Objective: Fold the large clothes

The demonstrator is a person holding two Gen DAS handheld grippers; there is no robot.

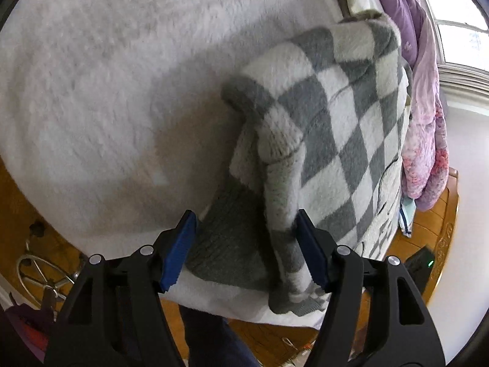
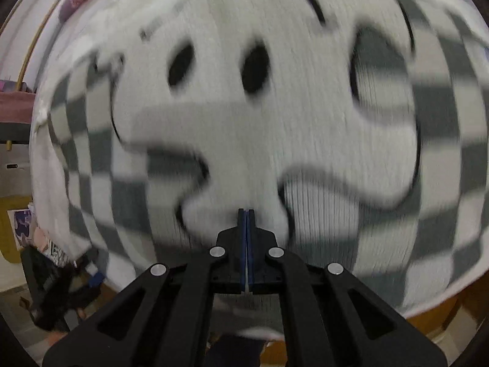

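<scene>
On the bed, over a white fleecy cover (image 1: pixel 107 85), lies the checked sweater (image 1: pixel 351 116); grey and white squares, partly folded, sitting toward the right side of the left wrist view with its near end reaching the edge of the bed; a ribbed cuff (image 1: pixel 279 143) lies folded across the top of it. Left gripper (image 1: pixel 246 247): points steeply down at the near end of the sweater; jaws stand well apart, blue pads (image 1: pixel 180 253) on either side of a bunched fold of sleeve and hem; right pad sits against the fabric, left pad just beside the grey ribbing (whether they actually press cannot be told; it reads as not clamped). Beyond the sweater a purple and pink quilt (image 1: pixel 424 128) is heaped along the far right; wooden floor (image 1: pixel 18 202) shows below the bed edge.

Right gripper (image 2: pixel 246 214): fingers fully together, blue pads meeting with nothing seen between them; tips hover just over or against the sweater front (image 2: pixel 244 128), contact uncertain. Right wrist view is blurred; it is filled by a white cartoon face with two black oval eyes (image 2: pixel 255 68), checked pattern around it.
</scene>
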